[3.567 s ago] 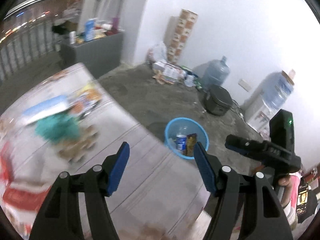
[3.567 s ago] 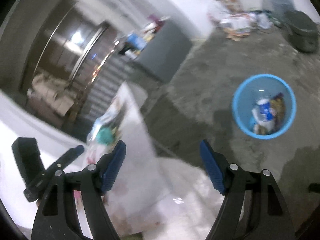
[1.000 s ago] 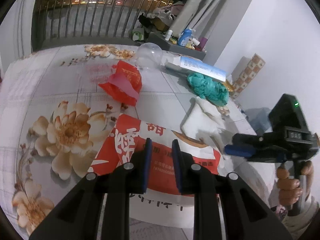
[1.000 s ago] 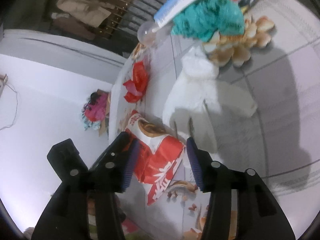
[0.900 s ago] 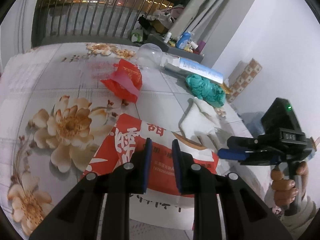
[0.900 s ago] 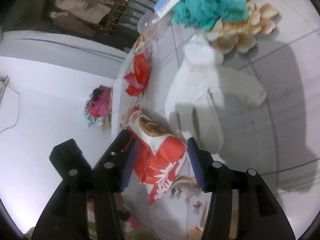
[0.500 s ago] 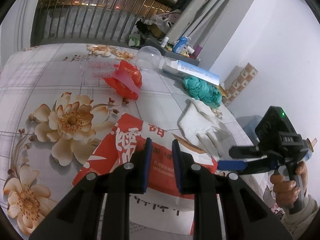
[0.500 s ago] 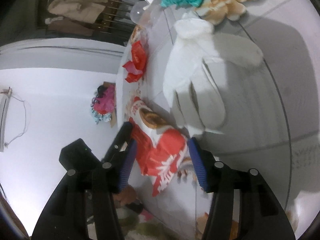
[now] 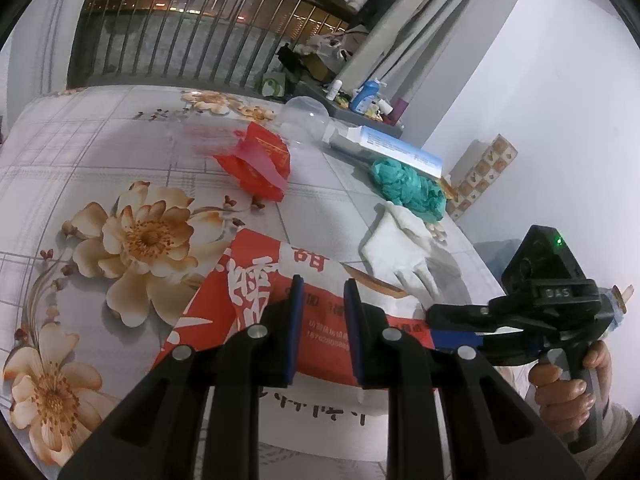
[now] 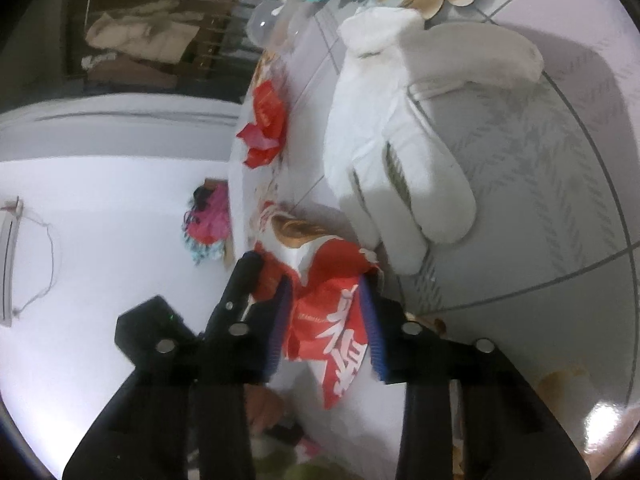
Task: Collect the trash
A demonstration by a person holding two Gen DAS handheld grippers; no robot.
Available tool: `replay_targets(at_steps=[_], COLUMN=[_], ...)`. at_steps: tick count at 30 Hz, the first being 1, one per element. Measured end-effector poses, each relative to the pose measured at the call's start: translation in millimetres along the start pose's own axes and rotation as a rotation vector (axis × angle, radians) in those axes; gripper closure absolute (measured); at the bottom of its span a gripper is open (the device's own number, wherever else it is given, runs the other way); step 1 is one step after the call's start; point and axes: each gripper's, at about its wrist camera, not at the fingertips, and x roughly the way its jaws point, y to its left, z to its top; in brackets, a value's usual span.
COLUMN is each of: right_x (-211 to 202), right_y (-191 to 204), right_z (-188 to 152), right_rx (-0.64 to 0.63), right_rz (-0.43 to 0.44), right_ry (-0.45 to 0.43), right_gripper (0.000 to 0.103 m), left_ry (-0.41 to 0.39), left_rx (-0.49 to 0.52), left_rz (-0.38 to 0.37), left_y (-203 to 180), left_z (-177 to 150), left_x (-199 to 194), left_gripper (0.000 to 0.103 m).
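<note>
On the table (image 9: 100,152), both grippers' jaws pinch the red-and-white bag (image 9: 248,284), the right closing.

Floral table (image 9: 100,152): red-white bag (image 9: 248,280), white glove (image 9: 404,248)

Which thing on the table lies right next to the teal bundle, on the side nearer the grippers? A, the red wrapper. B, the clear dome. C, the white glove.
C: in the left wrist view the white glove lies just below the teal bundle, its cuff end beside it, while the other two sit farther off.
</note>
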Motion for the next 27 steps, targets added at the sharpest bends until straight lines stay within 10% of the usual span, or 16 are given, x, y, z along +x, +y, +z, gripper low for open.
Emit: replay_targets(at_steps=[11,13,21,27], right_x=[-11,-19,-58,-61], right_y=[-4,-2,0,6], right_z=[-3,-3,9,15], right_rx=[0.002,-0.021,-0.041,-0.074], right_rz=[0.045,0.056,0.131,0.125], right_ry=[-0.04,-0.045,-0.145,-0.141], right_gripper=[0.081,0.103,0.103,0.099], left_ry=[-0.006,-0.03,-0.097,-0.006], left_rx=[-0.046,-0.039,-0.012,-0.002], left_rz=[-0.061,-0.064,-0.025,0.003], left_y=[-3,-4,-9,-13], left_z=[6,12,55,55], left_x=[-9,-16,-10,17], left_gripper=[0.083,0.083,0.083,0.083])
